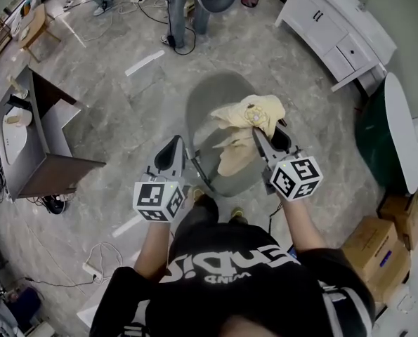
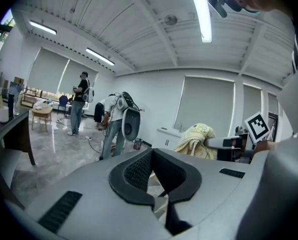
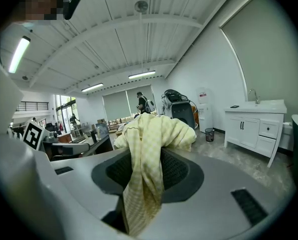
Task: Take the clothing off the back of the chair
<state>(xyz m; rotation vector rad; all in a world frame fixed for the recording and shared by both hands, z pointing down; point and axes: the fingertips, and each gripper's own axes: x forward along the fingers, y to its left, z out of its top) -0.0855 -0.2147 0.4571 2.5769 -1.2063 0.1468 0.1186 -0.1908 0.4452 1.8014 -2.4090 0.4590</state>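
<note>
Right-hand tool [image 1: 268, 136] is clamped on a pale yellow checked cloth garment [image 1: 253, 112]. The garment bunches at the tool's tip in the middle of the head view and trails down between the pads in the right gripper view. Beneath it stands a round grey chair [image 1: 216, 93]; whether the cloth touches it I cannot tell. Left-hand tool [image 1: 172, 149], lower left of centre, has its jaws parted with nothing between them.

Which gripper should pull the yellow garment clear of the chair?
Right. The right gripper is already shut on the yellow garment, which is bunched above the chair. The left gripper is open and empty, apart from the cloth.
</note>
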